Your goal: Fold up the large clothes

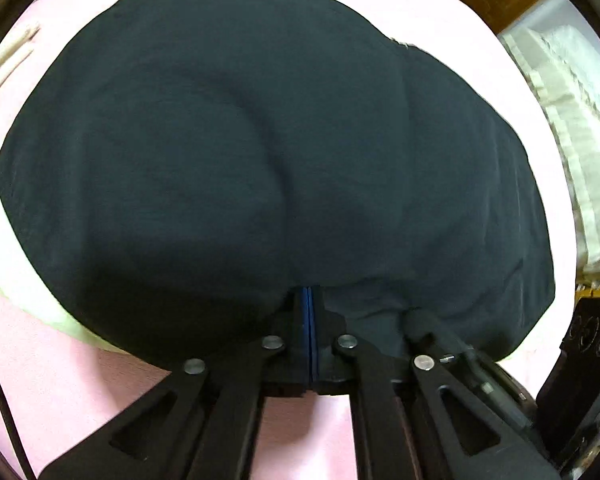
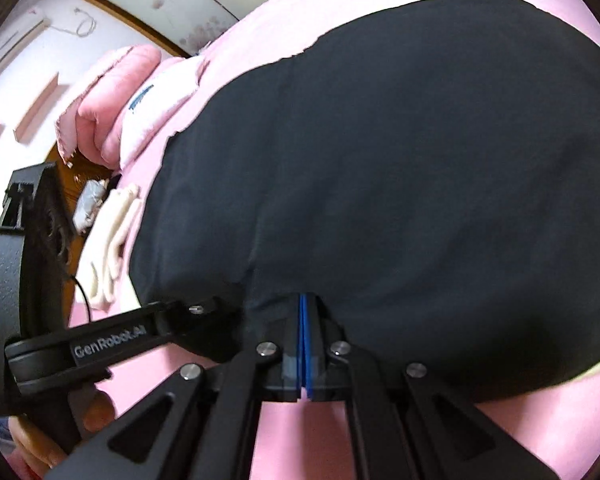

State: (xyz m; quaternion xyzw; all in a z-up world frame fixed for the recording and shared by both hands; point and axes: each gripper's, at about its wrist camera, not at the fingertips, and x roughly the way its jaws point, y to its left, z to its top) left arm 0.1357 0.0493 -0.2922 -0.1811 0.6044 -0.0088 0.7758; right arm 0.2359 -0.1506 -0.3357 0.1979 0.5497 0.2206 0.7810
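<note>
Dark garment (image 1: pixel 260 152) spread on bed

Your right gripper (image 2: pixel 303 312) was pinched tight on the near edge of the dark garment (image 2: pixel 400 168), which filled the frame's centre and right over the pink bedding (image 2: pixel 260 24). The left gripper (image 2: pixel 204 312) reached in from lower left, its tip under the cloth.

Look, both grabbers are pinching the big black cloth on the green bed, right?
Almost. Both the left gripper and the right gripper are shut on the black cloth, but the bed cover is pink, not green. The right wrist view shows pink all around the cloth.
</note>
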